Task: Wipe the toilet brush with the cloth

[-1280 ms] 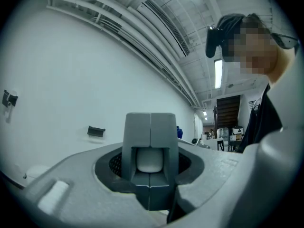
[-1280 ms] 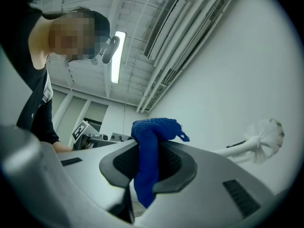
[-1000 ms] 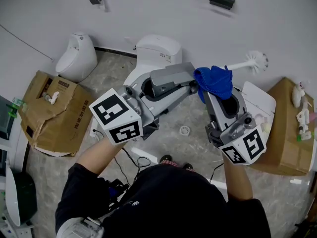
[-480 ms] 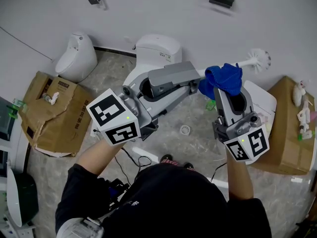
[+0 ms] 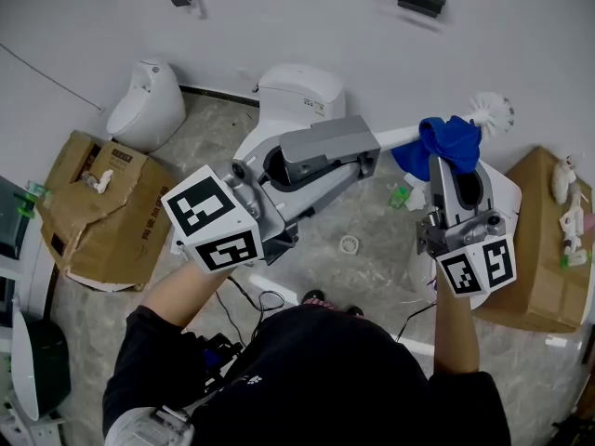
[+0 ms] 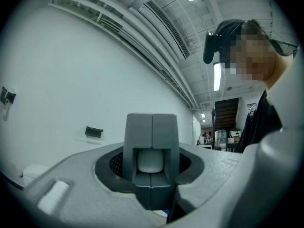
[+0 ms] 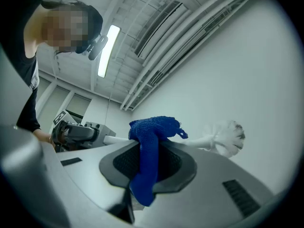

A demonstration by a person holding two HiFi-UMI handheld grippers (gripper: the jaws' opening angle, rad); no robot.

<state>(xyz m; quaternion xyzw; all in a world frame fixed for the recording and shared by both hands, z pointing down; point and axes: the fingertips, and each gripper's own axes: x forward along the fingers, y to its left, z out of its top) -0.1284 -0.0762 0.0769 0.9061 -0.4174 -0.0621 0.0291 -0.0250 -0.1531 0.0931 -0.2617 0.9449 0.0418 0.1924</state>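
White wall (image 5: 279,17) filling upper frame, toilet (image 5: 299,91) standing below it. Left gripper (image 5: 368,161) clenching toilet brush (image 5: 490,112) by handle at centre, bristles pointing upper right. Right gripper (image 5: 448,163) pinching blue cloth (image 5: 448,140), cloth draping over handle beside bristles.

blue knitted cloth (image 7: 148,163) hides the jaws of the right claw (image 7: 149,146) and part of the white toilet brush (image 7: 211,139) handle; handle's near end buried in the left claw (image 5: 370,154).
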